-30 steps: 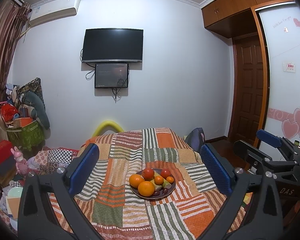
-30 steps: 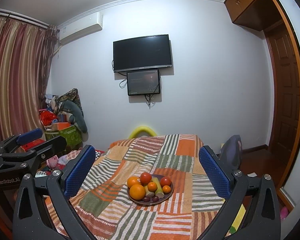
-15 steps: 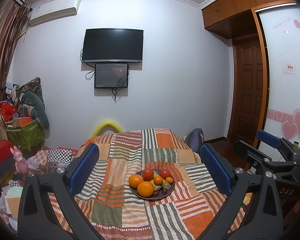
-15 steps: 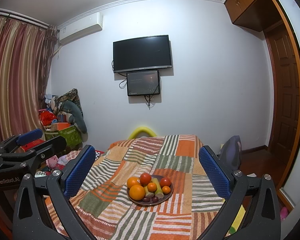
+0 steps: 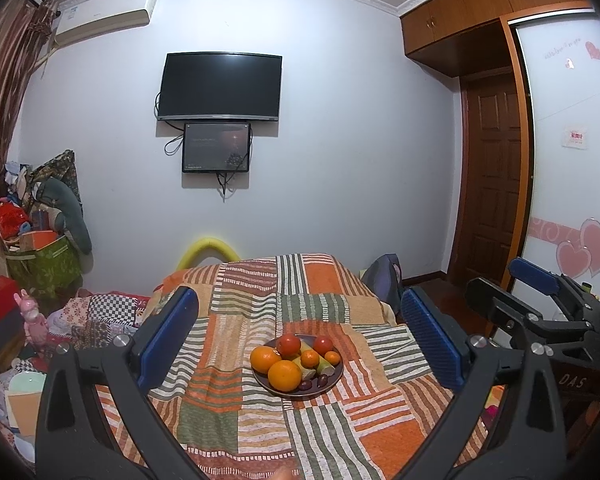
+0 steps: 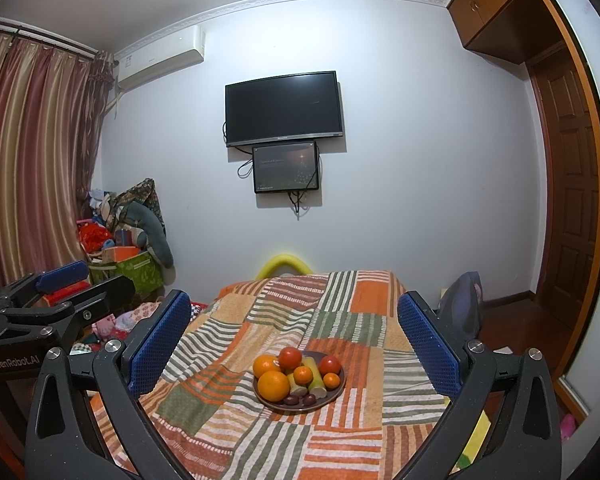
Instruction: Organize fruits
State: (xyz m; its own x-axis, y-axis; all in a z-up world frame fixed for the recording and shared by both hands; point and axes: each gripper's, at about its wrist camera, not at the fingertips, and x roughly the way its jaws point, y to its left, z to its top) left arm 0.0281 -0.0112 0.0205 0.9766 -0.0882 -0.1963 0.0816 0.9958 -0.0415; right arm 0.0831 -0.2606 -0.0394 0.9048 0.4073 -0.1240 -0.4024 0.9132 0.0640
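Almost nothing is shifting between the earlier views and now; I am only drifting a touch, and the fruit is sitting at the same spot. I am holding the left gripper (image 5: 298,334) with its blue-padded jaws spread wide and empty, and the right gripper (image 6: 294,338) likewise wide and empty, both hovering well short of the round dark plate (image 5: 336,376) piled with fruit. It is resting on the orange and green striped patchwork bedspread (image 5: 260,420).

I am judging the large round orange (image 5: 285,375) at the near edge firm but rollable, best pinched across its widest part. The red tomatoes (image 5: 288,345) look softer and are wanting a gentle squeeze, while the small dark purple grapes (image 5: 315,382) look fragile and slippery. The bedding is giving soft, uneven footing, so loose fruit may roll.

Open room is lying around the plate on every side; the right gripper is crowding the left one's right flank.
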